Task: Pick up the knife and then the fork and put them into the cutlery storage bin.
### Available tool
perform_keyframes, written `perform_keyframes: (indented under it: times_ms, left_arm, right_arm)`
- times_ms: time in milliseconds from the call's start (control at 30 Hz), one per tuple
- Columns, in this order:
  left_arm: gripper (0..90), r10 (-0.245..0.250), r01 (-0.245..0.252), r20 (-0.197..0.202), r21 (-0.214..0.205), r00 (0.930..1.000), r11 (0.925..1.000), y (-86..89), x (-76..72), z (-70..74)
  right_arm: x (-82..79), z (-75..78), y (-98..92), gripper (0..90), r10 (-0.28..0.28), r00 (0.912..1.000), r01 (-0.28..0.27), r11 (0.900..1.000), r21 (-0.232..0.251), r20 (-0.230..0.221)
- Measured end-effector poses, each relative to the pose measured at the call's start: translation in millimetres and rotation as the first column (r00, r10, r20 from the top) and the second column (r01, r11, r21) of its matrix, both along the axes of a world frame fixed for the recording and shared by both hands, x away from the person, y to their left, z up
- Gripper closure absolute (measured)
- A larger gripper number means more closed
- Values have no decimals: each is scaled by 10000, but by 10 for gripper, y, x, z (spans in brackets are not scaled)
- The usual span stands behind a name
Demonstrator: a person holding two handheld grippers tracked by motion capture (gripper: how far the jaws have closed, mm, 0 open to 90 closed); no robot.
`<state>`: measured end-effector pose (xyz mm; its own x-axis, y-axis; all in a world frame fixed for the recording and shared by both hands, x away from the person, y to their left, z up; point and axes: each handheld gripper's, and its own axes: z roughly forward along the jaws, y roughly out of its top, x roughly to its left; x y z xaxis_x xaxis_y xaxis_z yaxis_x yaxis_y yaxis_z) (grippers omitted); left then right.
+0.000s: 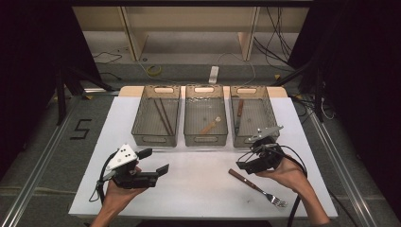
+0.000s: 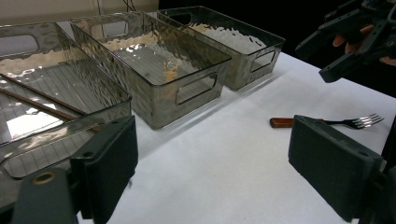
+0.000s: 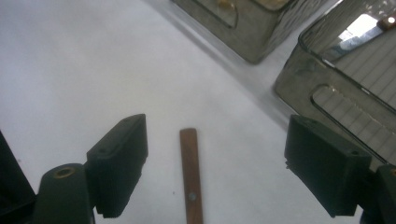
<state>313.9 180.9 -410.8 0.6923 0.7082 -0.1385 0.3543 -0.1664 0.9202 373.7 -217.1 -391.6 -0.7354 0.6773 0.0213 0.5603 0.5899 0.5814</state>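
While my left gripper waits spread wide, my right gripper hangs spread over the fork, its handle between the jaws, untouched.

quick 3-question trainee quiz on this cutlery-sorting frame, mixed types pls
1. True or false: the right gripper is shut on the fork.
2. Which clear bin holds the chopsticks? A left bin B middle bin C right bin
3. Fill in: the fork's wooden handle lies between the right gripper's open ____.

Key: 1 false, its jaws are open above the handle. 2 A. 3 jaws.
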Motion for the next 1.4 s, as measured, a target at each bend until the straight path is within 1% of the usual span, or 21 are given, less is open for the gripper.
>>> perform_keyframes:
  times_ms: [33,100,167,233,300,367,400,500,533,633,933,1200,1333,1400]
  left_arm:
    - [156,-5,5,3,15,10000,10000,-2,-1,0]
    - [156,1,-1,12,-4,10000,10000,-2,0,2]
    - [156,19,-19,2,-25,10000,10000,2,0,1]
    - [156,27,-27,-5,-57,10000,10000,4,0,2]
    - [156,13,-12,2,-68,10000,10000,1,-3,3]
    - [156,-47,47,33,-5,10000,10000,0,-4,2]
    - [156,-54,55,38,-9,10000,10000,-3,-3,1]
    - [156,-51,51,14,-1,10000,10000,-7,-3,0]
    - [156,-45,45,43,-2,10000,10000,-5,-4,0]
    - [156,-40,40,26,-30,10000,10000,-4,0,1]
    - [156,-78,78,42,-10,10000,10000,-8,-4,3]
    - [156,-62,62,54,12,10000,10000,-7,-2,3]
    - [156,-9,10,50,-100,10000,9999,-1,-2,6]
    - [156,-38,39,63,-35,10000,10000,-3,-5,7]
  right_arm:
    - [-1,-14,0,232,35,10000,-35,9999,-115,-31]
    - [-7,-41,1,237,76,9996,-82,9998,-205,-270]
    - [-13,-70,1,255,130,9994,-141,9993,-343,-329]
    - [-23,-99,-1,265,209,9986,-231,9987,-461,-481]
    - [-33,-131,-2,282,187,9981,-224,9977,-635,-592]
    - [-48,-166,4,318,219,9974,-286,9948,-978,-688]
    - [-54,-186,5,321,263,9968,-347,9932,-1113,-761]
    - [-65,-249,8,352,340,9930,-488,9903,-1304,-1133]
    - [-67,-269,7,360,343,9923,-509,9889,-1396,-1187]
    - [-79,-322,3,387,402,9885,-625,9865,-1517,-1457]
    - [-71,-455,28,461,439,9810,-818,9769,-1974,-1891]
    - [-55,-522,45,557,529,9757,-1006,9702,-2203,-2124]
    - [-52,-545,56,596,606,9730,-1118,9680,-2248,-2227]
    - [-57,-550,63,612,645,9721,-1168,9669,-2270,-2253]
